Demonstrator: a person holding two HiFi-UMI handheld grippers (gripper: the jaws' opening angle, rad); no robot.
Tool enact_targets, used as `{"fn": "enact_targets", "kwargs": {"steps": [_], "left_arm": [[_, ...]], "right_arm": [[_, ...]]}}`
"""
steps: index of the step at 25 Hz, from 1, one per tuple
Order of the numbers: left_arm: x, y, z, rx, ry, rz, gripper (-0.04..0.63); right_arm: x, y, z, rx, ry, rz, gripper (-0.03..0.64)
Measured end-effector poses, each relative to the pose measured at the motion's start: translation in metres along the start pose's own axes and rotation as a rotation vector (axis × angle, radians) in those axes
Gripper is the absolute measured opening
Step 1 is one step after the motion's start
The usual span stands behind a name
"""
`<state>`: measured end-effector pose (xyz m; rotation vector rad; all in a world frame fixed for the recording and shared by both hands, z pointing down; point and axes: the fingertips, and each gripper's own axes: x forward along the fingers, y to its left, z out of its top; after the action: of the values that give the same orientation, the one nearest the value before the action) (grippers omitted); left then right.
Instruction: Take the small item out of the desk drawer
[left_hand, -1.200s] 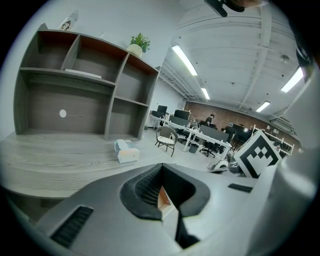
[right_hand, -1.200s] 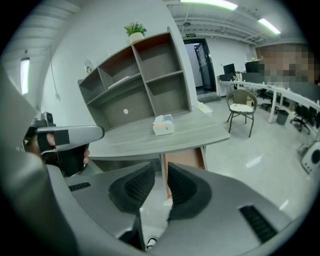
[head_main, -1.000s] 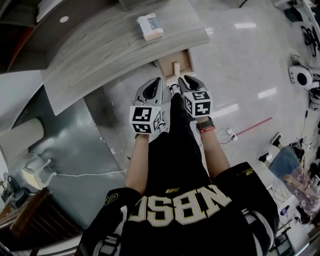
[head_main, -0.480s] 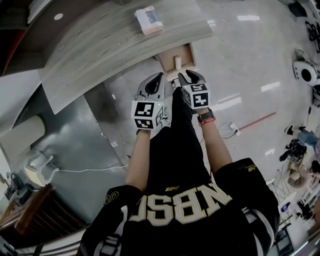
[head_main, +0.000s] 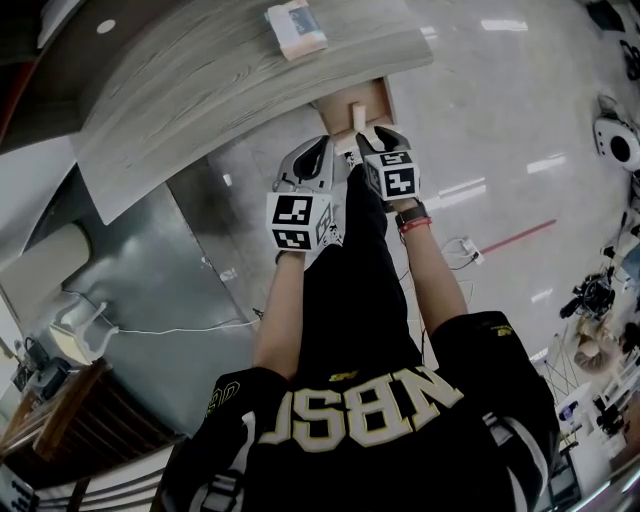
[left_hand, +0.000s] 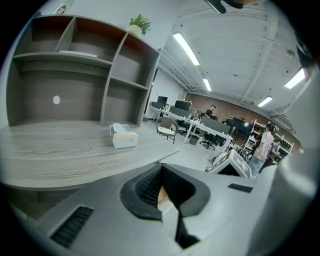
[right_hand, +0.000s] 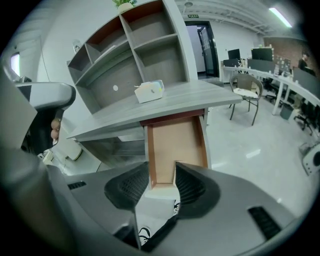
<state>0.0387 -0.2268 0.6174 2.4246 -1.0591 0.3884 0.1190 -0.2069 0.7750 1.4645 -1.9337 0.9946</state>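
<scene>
The desk drawer (head_main: 378, 100) stands pulled out under the grey desktop (head_main: 200, 90). A small beige block (head_main: 357, 116) stands upright inside it near the front. My right gripper (head_main: 368, 138) hangs over the drawer's front edge, right by the block. Its jaws have just been opening and now stand wide apart, with nothing between the pads. In the right gripper view the brown drawer floor (right_hand: 175, 142) shows beyond that gripper (right_hand: 162, 176), and I cannot make out the block there. My left gripper (head_main: 322, 150) sits just left of the drawer, its tips (left_hand: 162, 167) meeting, holding nothing.
A white tissue box (head_main: 296, 28) lies on the desktop, and a shelf unit (left_hand: 75, 75) rises behind it. My legs and a shoe (right_hand: 145, 234) are directly below the grippers. Office chairs (right_hand: 246, 95) and desks stand across the glossy floor to the right.
Both grippers have moved closer to the drawer. The right one has gone from short of the drawer's front to over its front edge.
</scene>
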Motion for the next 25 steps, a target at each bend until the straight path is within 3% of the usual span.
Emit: {"fn": "enact_targets", "kwargs": {"steps": [25], "left_arm": [[0.041,0.033,-0.044,-0.029,0.074,0.042,0.006]], "right_arm": [[0.109,-0.045,-0.046,0.048,0.145,-0.01,0.155]]}}
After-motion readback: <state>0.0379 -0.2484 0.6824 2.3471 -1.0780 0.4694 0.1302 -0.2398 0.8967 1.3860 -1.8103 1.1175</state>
